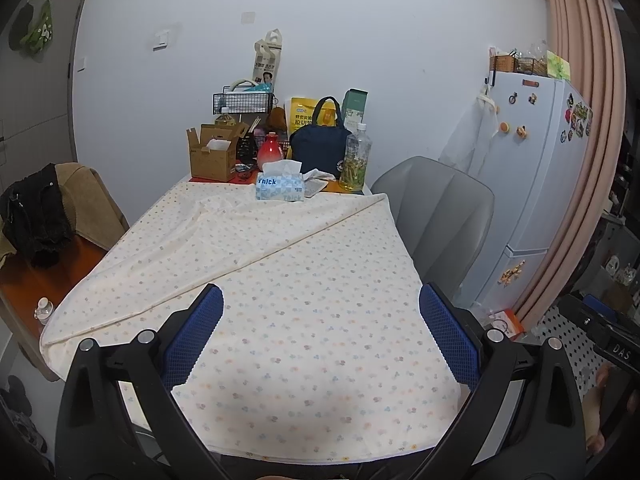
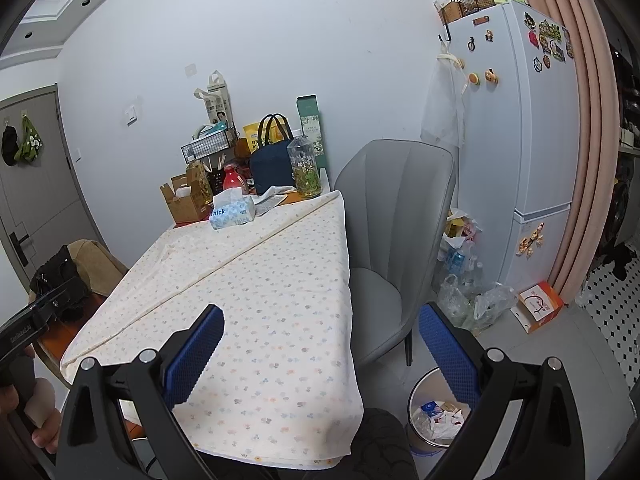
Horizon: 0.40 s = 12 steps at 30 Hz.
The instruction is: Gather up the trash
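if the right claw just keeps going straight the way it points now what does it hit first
Probably the floral tablecloth near the table's right edge: the open, empty right claw points over it toward the grey chair. Depth is unclear, so it might skim past the cloth and meet the chair instead.

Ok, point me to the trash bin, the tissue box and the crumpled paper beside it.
trash bin (image 2: 416, 394), right wrist view, left rim.
tissue box (image 1: 280, 190), left wrist view, front face.
crumpled paper (image 1: 318, 178), left wrist view, its top.

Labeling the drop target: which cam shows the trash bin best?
Right wrist. The bin sits on the floor beside the table, its opening and the trash inside visible, partly behind the right claw. The left wrist view doesn't show it.
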{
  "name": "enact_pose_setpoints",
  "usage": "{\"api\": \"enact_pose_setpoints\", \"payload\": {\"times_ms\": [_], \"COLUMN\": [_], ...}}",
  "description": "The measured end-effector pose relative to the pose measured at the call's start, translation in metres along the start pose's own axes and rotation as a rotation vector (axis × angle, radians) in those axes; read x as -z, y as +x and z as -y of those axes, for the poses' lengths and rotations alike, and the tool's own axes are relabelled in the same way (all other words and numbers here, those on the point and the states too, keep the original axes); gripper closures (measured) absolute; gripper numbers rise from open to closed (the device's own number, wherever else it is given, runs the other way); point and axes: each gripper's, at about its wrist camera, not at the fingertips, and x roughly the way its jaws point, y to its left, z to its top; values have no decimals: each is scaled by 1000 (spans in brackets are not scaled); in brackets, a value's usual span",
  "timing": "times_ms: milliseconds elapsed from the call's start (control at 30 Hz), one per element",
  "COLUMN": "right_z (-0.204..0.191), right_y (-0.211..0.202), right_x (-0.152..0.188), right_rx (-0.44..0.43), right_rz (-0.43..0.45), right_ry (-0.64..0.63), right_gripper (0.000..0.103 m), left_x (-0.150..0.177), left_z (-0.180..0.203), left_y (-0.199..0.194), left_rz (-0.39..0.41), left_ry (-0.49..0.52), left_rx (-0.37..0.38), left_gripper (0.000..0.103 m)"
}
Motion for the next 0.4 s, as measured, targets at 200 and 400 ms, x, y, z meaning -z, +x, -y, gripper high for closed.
{"api": "enact_pose_setpoints", "payload": {"times_ms": [200,400], "right_z": [0,1], "right_y": [0,6], "right_x": [0,2], "right_rx": [1,-4], "right_rz": [0,-10], "right_ry": [1,0], "right_gripper": [7,7], "left_x": [1,3], "left_z": [1,1], "left_y": [1,6], "left_rz": [-4,-18], "left_ry": [1,3], "left_rx": [1,2], "left_gripper": [6,6]}}
